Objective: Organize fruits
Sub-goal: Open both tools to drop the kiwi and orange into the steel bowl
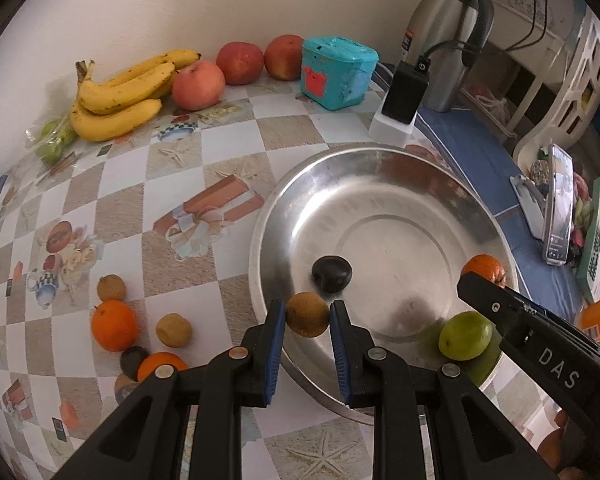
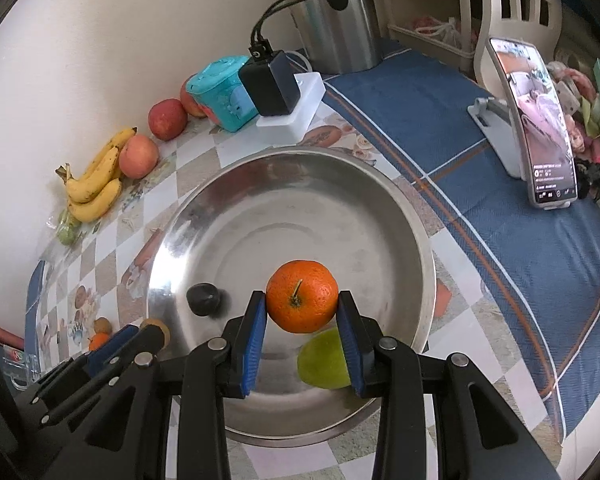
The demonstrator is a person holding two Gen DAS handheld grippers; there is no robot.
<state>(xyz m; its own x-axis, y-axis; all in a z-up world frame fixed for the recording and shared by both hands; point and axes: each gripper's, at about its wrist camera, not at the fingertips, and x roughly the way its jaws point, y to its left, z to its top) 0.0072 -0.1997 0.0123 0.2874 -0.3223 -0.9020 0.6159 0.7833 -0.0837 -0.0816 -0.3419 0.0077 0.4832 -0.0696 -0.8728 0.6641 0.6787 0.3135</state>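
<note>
A steel bowl (image 1: 380, 184) (image 2: 300, 184) holds a dark fruit (image 1: 332, 274) (image 2: 203, 299) and a green fruit (image 1: 465, 335) (image 2: 324, 356). My left gripper (image 1: 307, 314) is shut on a small brown fruit (image 1: 307, 314) above the bowl's near-left rim. My right gripper (image 2: 302, 300) is shut on an orange (image 2: 302, 296) over the bowl; it also shows in the left wrist view (image 1: 485, 269). Two oranges (image 1: 114, 325), two brown fruits (image 1: 174, 330) and a dark fruit (image 1: 132, 360) lie on the table left of the bowl.
Bananas (image 1: 120, 96), three apples (image 1: 198, 84) and a teal box (image 1: 336, 72) line the wall. A charger block (image 1: 398, 104) and steel kettle (image 1: 444, 32) stand behind the bowl. A phone on a stand (image 2: 540, 128) is at the right on blue cloth.
</note>
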